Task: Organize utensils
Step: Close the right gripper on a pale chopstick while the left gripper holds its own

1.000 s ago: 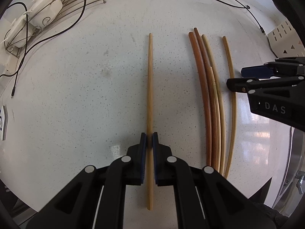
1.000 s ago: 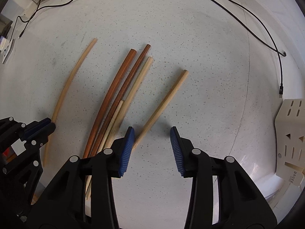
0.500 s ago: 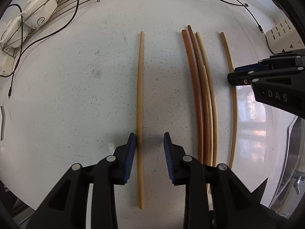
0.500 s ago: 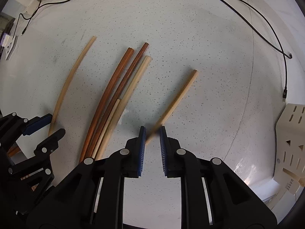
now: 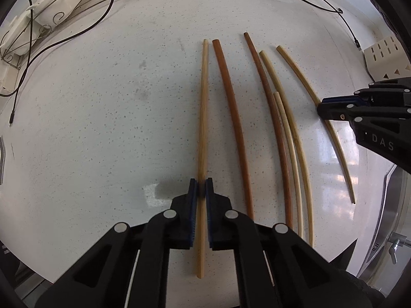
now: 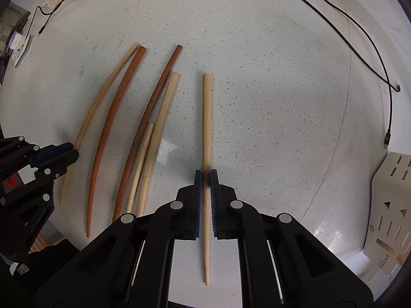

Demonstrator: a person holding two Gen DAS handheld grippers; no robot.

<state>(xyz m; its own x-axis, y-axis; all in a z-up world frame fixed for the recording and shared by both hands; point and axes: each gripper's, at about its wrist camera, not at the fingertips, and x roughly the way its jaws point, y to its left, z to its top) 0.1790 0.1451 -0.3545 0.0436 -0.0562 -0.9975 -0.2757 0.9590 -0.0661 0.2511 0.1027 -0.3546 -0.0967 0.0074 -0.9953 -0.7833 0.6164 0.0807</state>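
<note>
Two chopsticks, one pinched in each gripper.

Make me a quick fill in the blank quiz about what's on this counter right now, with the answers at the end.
1. Counting every chopstick on the counter, there are ____.
2. The left gripper is shut on a ____ coloured chopstick.
3. The right gripper grips the chopstick lying farthest ____.

Answers: six; light; right

Bright even daylight, glare patches on the speckled counter (image 5: 102, 118) toward four o'clock, soft shadows under the jaws; heavy fisheye bending, dark vignetted corners
</note>
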